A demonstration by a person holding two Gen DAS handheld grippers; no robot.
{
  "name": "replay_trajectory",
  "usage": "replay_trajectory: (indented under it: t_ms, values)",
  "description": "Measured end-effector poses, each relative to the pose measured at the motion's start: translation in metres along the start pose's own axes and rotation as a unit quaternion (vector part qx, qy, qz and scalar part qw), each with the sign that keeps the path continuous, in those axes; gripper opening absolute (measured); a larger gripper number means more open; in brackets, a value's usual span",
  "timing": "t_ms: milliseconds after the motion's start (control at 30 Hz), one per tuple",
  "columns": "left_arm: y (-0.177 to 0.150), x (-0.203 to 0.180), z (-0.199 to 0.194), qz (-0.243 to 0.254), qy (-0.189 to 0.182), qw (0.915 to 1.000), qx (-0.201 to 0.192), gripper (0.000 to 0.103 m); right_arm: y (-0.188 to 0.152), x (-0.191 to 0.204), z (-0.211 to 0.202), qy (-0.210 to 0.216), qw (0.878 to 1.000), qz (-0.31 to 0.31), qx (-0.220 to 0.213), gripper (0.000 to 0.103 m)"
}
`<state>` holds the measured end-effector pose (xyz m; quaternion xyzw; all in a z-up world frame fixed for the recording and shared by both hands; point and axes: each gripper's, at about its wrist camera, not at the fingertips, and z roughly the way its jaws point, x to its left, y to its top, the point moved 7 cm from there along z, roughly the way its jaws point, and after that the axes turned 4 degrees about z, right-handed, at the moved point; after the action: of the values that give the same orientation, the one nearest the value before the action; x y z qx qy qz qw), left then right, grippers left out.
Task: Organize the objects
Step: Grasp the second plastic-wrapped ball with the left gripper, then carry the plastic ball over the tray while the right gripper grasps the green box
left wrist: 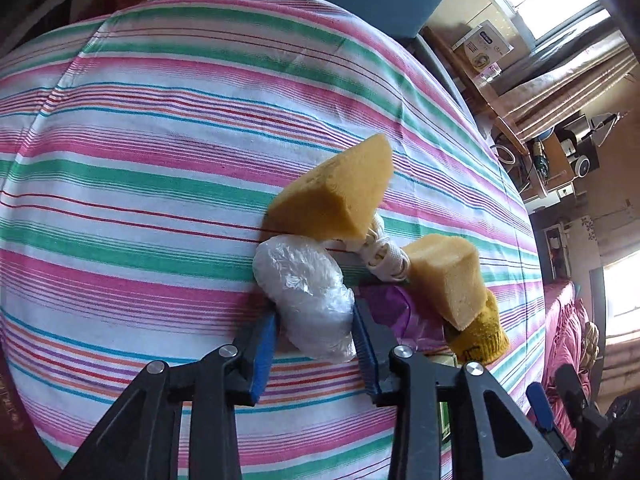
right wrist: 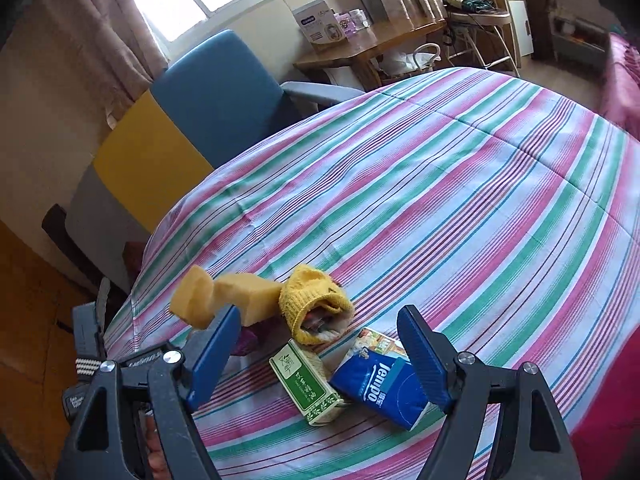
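The left gripper (left wrist: 316, 332) squeezes a crumpled clear plastic bag (left wrist: 306, 296) that lies on the striped bedspread (left wrist: 160, 160). The right gripper (right wrist: 320, 356) stands wide with nothing in it, above a green box (right wrist: 306, 388) and a blue pack of tissues (right wrist: 380, 388). Near them lie two yellow sponges (left wrist: 336, 196), a white cord (left wrist: 382, 258), a purple bag (left wrist: 388, 304) and a yellow knit glove (right wrist: 316, 300). All these things sit in one messy bunch at the edge. The tidying looks barely begun. Almost every thing is left to sort, and no tidy spot shows yet.
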<state>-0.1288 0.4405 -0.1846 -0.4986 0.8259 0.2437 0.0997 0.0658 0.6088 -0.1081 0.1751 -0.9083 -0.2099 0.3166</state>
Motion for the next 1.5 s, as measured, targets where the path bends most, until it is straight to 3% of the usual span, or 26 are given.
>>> replay_trajectory:
  t_ms: [100, 300, 533, 700, 767, 867, 1133, 1500]
  values:
    - [-0.007, 0.005, -0.025, 0.027, 0.009, 0.9994, -0.02, 0.036, -0.002, 0.002, 0.005, 0.004, 1.0, -0.011, 0.015, 0.079]
    - [-0.033, 0.02, -0.083, 0.081, 0.02, 0.9952, -0.051, 0.036, -0.03, 0.031, 0.028, -0.011, 0.991, -0.11, 0.072, 0.067]
    - [-0.064, 0.039, -0.127, 0.1, 0.013, 0.9929, -0.064, 0.036, -0.058, 0.042, 0.053, -0.065, 0.969, -0.21, 0.111, 0.063]
    - [-0.076, 0.072, -0.161, 0.101, 0.018, 0.9917, -0.077, 0.036, -0.071, 0.046, 0.07, -0.114, 0.945, -0.282, 0.119, 0.062]
    - [-0.081, 0.095, -0.178, 0.098, 0.024, 0.9915, -0.082, 0.036, -0.076, 0.048, 0.073, -0.122, 0.936, -0.307, 0.12, 0.046]
    - [-0.085, 0.137, -0.204, 0.091, 0.05, 0.9907, -0.089, 0.036, -0.082, 0.045, 0.079, -0.137, 0.927, -0.323, 0.136, 0.031]
    - [-0.077, 0.252, -0.255, 0.03, 0.127, 0.9868, -0.096, 0.036, -0.079, 0.051, 0.069, -0.102, 0.937, -0.309, 0.129, 0.031]
    - [-0.054, 0.307, -0.196, 0.002, 0.181, 0.9829, -0.033, 0.036, -0.079, 0.068, 0.064, -0.066, 0.938, -0.321, 0.117, 0.031]
